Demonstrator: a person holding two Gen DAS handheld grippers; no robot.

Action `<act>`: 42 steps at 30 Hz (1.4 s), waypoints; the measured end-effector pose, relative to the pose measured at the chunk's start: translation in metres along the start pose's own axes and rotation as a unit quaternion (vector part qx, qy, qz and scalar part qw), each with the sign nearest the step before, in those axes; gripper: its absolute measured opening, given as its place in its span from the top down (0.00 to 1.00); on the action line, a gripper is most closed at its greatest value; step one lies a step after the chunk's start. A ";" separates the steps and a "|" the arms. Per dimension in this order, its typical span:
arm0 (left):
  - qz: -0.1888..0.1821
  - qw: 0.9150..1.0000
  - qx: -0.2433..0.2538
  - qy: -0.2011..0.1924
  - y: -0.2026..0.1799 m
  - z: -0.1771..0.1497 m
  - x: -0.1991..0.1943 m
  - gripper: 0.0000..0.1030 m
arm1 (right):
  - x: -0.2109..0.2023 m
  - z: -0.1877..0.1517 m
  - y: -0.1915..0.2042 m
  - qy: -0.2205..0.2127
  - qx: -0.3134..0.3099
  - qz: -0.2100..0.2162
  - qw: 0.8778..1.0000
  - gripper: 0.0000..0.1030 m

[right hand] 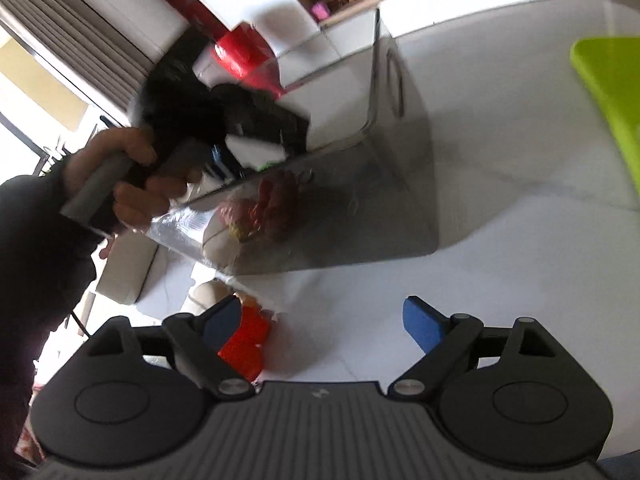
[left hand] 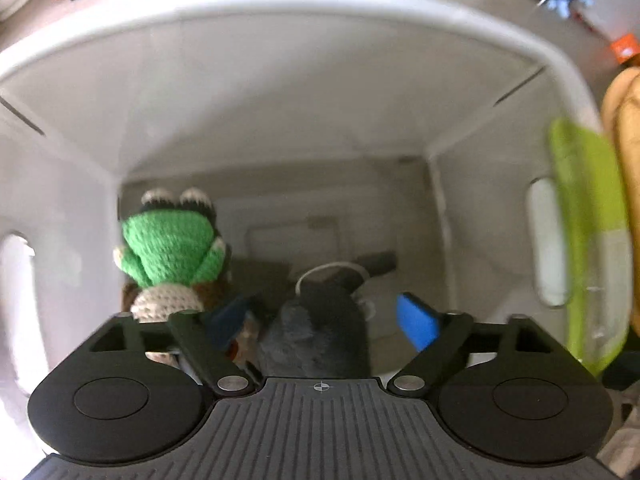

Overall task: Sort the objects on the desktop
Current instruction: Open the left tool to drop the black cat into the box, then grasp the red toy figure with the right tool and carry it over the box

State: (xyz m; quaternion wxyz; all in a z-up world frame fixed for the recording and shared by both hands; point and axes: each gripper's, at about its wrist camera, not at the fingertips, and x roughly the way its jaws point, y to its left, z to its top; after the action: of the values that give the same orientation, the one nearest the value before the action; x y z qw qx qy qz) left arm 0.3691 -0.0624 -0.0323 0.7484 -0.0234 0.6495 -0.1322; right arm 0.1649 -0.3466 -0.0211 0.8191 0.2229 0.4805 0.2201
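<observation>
While the left gripper (left hand: pixel 320 316) hangs over the white bin (left hand: pixel 304 12), fingers spread and empty, a green knitted toy (left hand: pixel 172 248) and a dark soft thing (left hand: pixel 320 332) lie inside the bin. Beside the bin, the right gripper (right hand: pixel 324 320), equally open and empty, nears an orange toy (right hand: pixel 244 344) on the table (right hand: pixel 500 260); blur suggests haste, so closing off-centre could knock it away.

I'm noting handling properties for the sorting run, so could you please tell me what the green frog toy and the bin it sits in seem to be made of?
Green frog toy: crocheted yarn, matte and soft; looped stitches show on its green head and beige belly.

Bin: probably moulded plastic, smooth and translucent whitish-grey, with a rounded rim and cut-out handles; the toys inside show through its wall in the right wrist view.
</observation>
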 end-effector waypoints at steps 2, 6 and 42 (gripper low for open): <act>-0.019 0.999 0.007 -0.031 0.004 -0.011 -0.030 0.12 | 0.008 -0.002 0.008 0.016 -0.003 0.003 1.000 0.14; -0.044 0.995 0.038 -0.079 0.010 -0.060 -0.074 0.09 | 0.025 -0.007 0.030 0.052 -0.014 0.010 0.998 0.14; -0.094 0.995 -0.013 -0.027 0.152 -0.199 -0.029 0.05 | -0.063 0.117 0.171 -0.005 -0.117 -0.141 0.983 0.54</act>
State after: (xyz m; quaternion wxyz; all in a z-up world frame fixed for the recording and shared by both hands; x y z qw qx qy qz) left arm 0.1968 0.1184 -0.0668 0.7496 -0.0977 0.6257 -0.1925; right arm 0.2152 -0.2637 0.1722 0.8647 0.0570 0.4741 0.1558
